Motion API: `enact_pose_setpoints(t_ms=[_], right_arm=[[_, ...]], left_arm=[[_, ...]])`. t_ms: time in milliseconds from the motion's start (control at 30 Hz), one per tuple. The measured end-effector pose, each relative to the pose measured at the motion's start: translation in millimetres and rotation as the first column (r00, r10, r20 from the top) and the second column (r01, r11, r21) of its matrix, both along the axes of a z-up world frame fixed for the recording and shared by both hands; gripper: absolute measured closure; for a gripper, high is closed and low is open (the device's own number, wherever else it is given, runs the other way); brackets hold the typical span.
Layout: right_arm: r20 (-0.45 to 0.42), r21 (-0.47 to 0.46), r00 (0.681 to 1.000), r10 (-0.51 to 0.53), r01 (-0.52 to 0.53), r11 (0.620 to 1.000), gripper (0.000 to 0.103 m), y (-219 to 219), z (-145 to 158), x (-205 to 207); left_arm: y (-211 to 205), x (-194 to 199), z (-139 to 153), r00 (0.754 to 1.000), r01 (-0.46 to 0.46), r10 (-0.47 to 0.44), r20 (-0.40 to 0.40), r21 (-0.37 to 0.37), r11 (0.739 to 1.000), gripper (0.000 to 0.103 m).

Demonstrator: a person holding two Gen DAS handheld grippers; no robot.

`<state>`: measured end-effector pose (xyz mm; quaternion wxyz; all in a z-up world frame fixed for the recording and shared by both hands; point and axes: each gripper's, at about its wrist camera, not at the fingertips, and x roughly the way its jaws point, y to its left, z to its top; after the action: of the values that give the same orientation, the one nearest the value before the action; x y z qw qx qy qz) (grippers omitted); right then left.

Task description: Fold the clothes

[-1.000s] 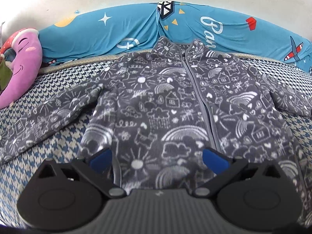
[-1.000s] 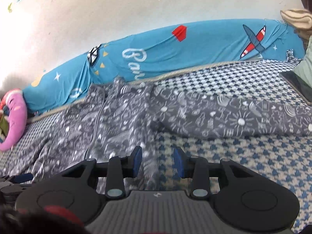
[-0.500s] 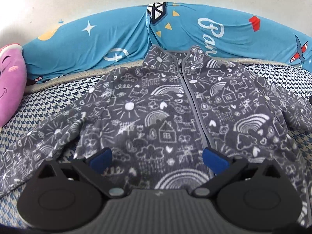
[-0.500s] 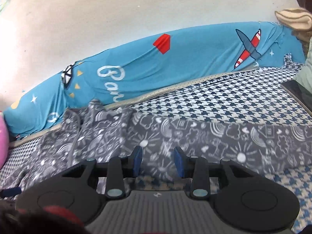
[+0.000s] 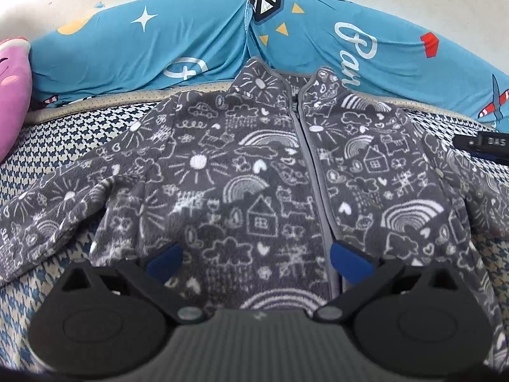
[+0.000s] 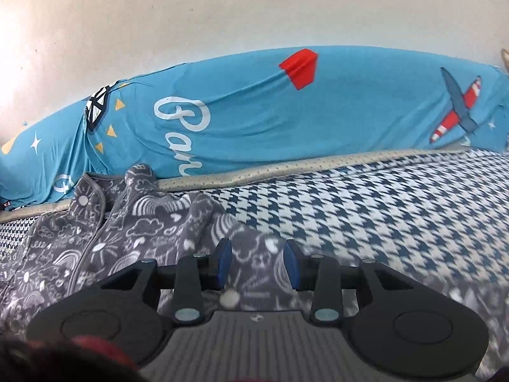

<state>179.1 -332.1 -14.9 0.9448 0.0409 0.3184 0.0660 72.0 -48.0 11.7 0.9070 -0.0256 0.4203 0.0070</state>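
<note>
A dark grey fleece jacket (image 5: 254, 172) with white doodle prints lies face up on the bed, zipped, collar toward the wall, both sleeves spread sideways. My left gripper (image 5: 256, 259) hovers over its lower chest, open wide, nothing between the blue pads. In the right wrist view the same jacket (image 6: 105, 242) fills the lower left. My right gripper (image 6: 256, 264) is low over the jacket's right sleeve near the shoulder, open with a narrower gap that holds nothing. A bit of the right gripper (image 5: 483, 145) shows at the right edge of the left wrist view.
The bed has a blue-and-white houndstooth cover (image 6: 381, 210). A long blue printed bolster (image 5: 127, 47) runs along the white wall behind the collar. A pink plush pillow (image 5: 12, 95) sits at the far left.
Both grippers have moved forward toward the collar end. The right one swung from the bare cover beside the hem up onto the sleeve near the shoulder. The jacket lies unchanged.
</note>
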Motion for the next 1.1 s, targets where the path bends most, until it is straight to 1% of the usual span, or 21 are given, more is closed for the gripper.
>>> enact_pose_setpoints(t_ms=[200, 300, 400, 467, 600, 633, 667, 700, 733, 833, 933, 1100], right_arm=[[-0.009, -0.038, 0.998, 0.055, -0.055, 0.998, 0.066, 5, -11, 27], [-0.022, -0.053, 0.997, 0.081, -0.082, 0.995, 0.066, 6, -17, 36], [-0.032, -0.06, 0.994, 0.105, -0.106, 0.992, 0.066, 9, -22, 40], [-0.038, -0.066, 0.992, 0.121, -0.123, 0.99, 0.063, 12, -26, 42], [-0.051, -0.076, 0.987, 0.151, -0.155, 0.985, 0.062, 17, -33, 47], [-0.05, -0.081, 0.987, 0.15, -0.153, 0.985, 0.064, 18, -33, 47], [-0.045, -0.08, 0.99, 0.137, -0.14, 0.987, 0.069, 17, -33, 46], [-0.041, -0.078, 0.991, 0.124, -0.127, 0.989, 0.077, 16, -32, 46], [-0.036, -0.077, 0.993, 0.112, -0.114, 0.99, 0.084, 15, -31, 46], [-0.022, -0.073, 0.997, 0.073, -0.075, 0.995, 0.095, 12, -30, 46], [-0.009, -0.068, 0.999, 0.035, -0.035, 0.997, 0.099, 9, -28, 45], [0.014, -0.058, 0.999, -0.03, 0.03, 0.998, 0.1, 4, -25, 45]], left_arm=[[0, 6, -1, 1.0, 0.005, -0.005, -0.011, -0.009, 1.0, 0.0], [2, 9, -3, 1.0, 0.002, -0.003, -0.03, -0.021, 1.0, 0.0], [3, 10, -4, 0.999, -0.003, 0.002, -0.038, -0.028, 1.0, 0.0], [3, 10, -5, 0.999, -0.005, 0.003, -0.039, -0.028, 1.0, 0.0], [3, 11, -7, 0.999, -0.009, 0.008, -0.043, -0.025, 1.0, 0.0], [2, 12, -8, 0.999, -0.009, 0.008, -0.045, -0.022, 1.0, 0.0], [2, 12, -8, 0.999, -0.01, 0.009, -0.046, -0.02, 1.0, 0.0], [1, 12, -9, 0.999, -0.009, 0.008, -0.047, -0.019, 1.0, 0.0], [0, 12, -10, 0.999, -0.007, 0.006, -0.048, -0.017, 1.0, 0.0], [-2, 13, -11, 0.999, -0.006, 0.006, -0.048, -0.007, 1.0, 0.0], [-4, 13, -12, 0.999, -0.003, 0.003, -0.048, -0.002, 1.0, 0.0], [-5, 13, -13, 0.999, -0.01, 0.01, -0.044, 0.008, 1.0, 0.0]])
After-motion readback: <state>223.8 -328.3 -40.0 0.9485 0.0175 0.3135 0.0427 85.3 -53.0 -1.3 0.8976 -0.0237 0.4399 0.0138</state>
